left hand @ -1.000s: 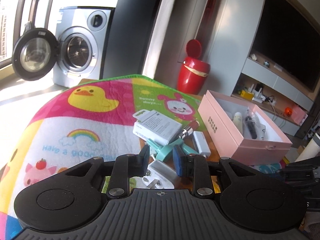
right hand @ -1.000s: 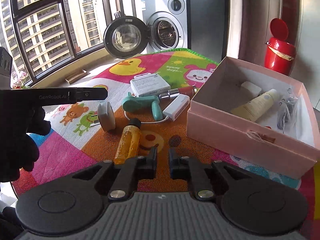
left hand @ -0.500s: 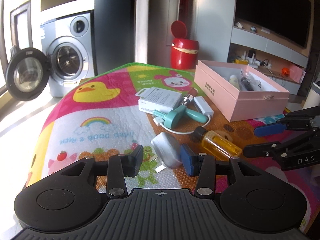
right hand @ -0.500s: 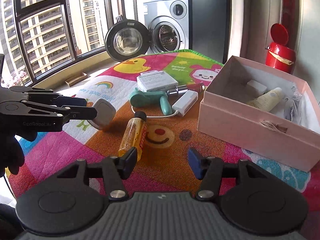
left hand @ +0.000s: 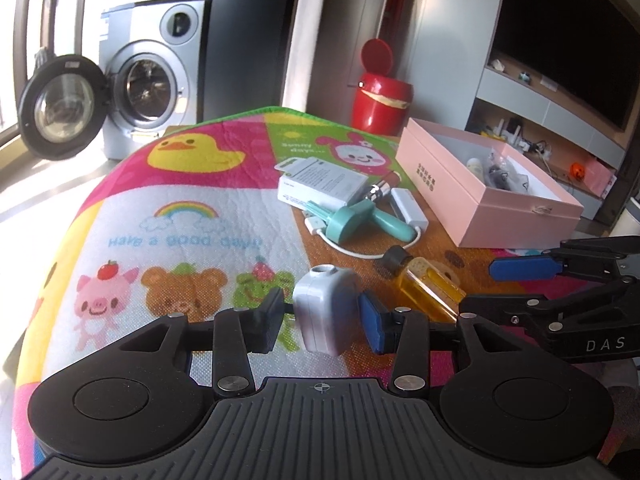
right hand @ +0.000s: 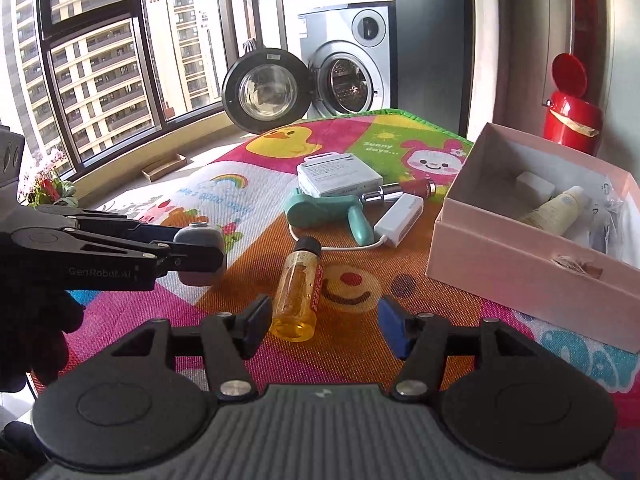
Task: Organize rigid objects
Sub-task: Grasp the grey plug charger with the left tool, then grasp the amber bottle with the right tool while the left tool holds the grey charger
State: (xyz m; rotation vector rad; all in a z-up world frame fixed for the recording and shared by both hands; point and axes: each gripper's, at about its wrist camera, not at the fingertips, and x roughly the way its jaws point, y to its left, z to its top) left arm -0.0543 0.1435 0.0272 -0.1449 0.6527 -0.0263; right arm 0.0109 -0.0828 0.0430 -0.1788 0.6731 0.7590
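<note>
My left gripper (left hand: 322,320) is shut on a white wall plug (left hand: 326,312) and holds it just above the mat; both also show in the right wrist view, gripper (right hand: 192,256) and plug (right hand: 200,254). My right gripper (right hand: 324,320) is open and empty, its fingers either side of the base of an amber bottle (right hand: 300,290) lying on the mat. The bottle (left hand: 426,284) and right gripper (left hand: 504,284) show in the left wrist view. An open pink box (right hand: 532,236) holding a tube and small items stands at right.
On the cartoon play mat (left hand: 180,208) lie a white carton (right hand: 340,174), a teal handheld device (right hand: 332,210), a white adapter with cable (right hand: 398,220) and a red lipstick (right hand: 408,190). A washing machine (right hand: 344,60) with its door open and a red bin (right hand: 570,114) stand behind.
My left gripper has closed on the white plug and lifted it. My right gripper has opened wide and moved up to the amber bottle.
</note>
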